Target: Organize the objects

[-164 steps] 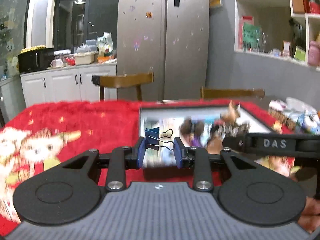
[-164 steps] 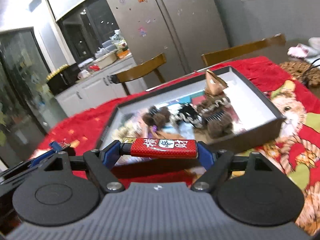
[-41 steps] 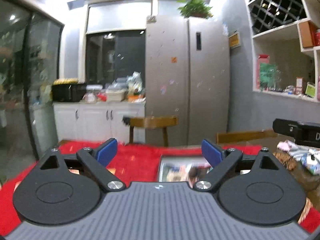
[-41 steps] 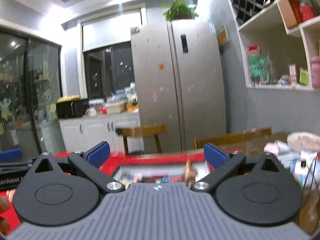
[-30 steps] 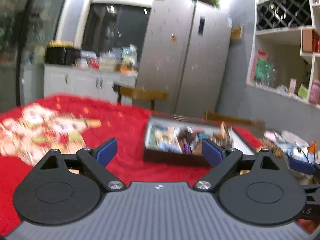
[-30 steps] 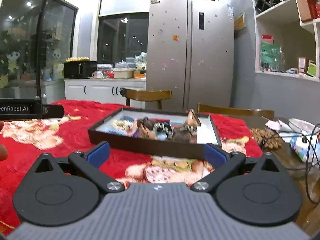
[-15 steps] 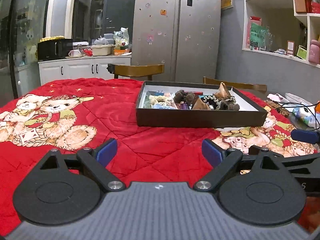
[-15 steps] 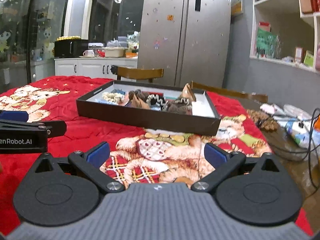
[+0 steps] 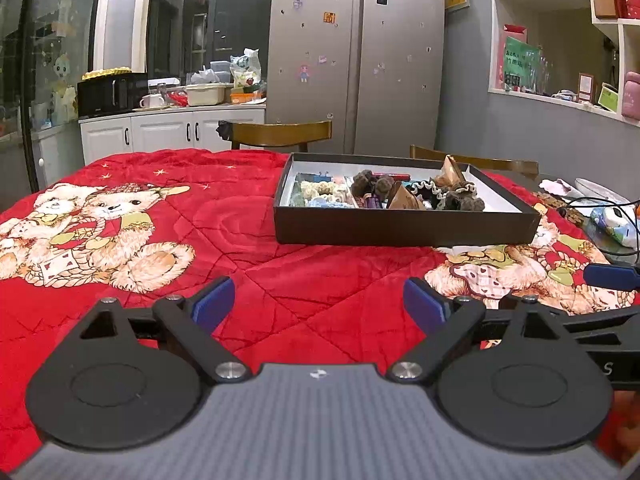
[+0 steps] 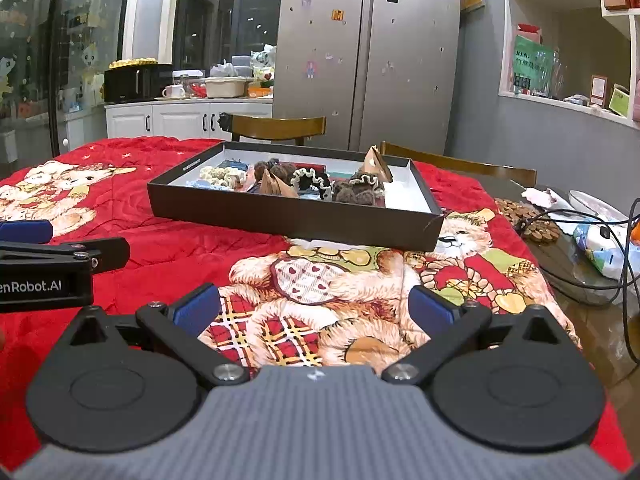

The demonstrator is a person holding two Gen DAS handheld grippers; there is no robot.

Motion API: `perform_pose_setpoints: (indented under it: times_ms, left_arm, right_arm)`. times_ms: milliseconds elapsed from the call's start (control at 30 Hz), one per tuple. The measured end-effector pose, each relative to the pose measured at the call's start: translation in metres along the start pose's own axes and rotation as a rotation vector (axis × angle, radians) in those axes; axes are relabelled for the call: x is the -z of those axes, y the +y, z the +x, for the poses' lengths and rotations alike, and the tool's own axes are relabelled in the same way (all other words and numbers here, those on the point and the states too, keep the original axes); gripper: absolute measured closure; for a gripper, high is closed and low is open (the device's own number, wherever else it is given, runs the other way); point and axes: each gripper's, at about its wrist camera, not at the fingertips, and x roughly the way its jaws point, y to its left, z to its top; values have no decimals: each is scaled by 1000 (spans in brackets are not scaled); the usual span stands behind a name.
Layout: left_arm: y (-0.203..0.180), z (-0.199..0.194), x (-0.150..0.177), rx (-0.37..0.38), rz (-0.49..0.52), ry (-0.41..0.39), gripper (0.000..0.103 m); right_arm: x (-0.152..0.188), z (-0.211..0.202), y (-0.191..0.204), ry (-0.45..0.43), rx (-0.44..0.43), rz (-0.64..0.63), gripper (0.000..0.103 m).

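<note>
- The left gripper [image 9: 319, 304] is hovering low over the worktop [image 9: 248, 240], its jaws spread wide and gripping nothing; only red cloth is showing between the blue pads [image 9: 214, 304].
- The right gripper [image 10: 314, 312] is hovering beside it with its jaws likewise released and empty, above a teddy-bear print on the red blanket [image 10: 180, 240] that is covering the worktop.
- In the left wrist view, a blue fingertip and black arm of the right gripper are reaching in at the right edge; in the right wrist view, the left gripper is showing at the left edge.
- The dark shallow box [image 9: 400, 228] is sitting on the blanket ahead of both grippers, well apart from them, toward the far side of the worktop.
- Inside the box, small items are lying clustered together: cream and blue scrunchies [image 9: 324, 192], dark pom-pom hair ties [image 9: 372, 184], a black-and-white frilled scrunchie [image 10: 312, 178] and brown paper cones [image 10: 376, 166].
- Finer items among them are too small to tell.
- Wooden chairs [image 9: 280, 134] are standing behind the worktop, in front of a steel fridge [image 9: 356, 56].
- A cable and some clutter [image 10: 592, 236] are lying on the bare edge to the right.
</note>
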Motion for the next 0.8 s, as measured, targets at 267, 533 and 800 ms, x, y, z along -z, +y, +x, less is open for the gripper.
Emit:
perform_pose_setpoints:
  times_ms: [267,533,800]
  left_arm:
    - [1,4,1,3,-2,10,9]
    - [0,4,1,2,-1,10,9]
    - [1,3,1,0,2,13,9]
  right_arm:
    - [0,1,0,14,-1,2,0]
    - [0,1,0,17,-2,3,0]
    - [0,4,-1,28,-6,6,0]
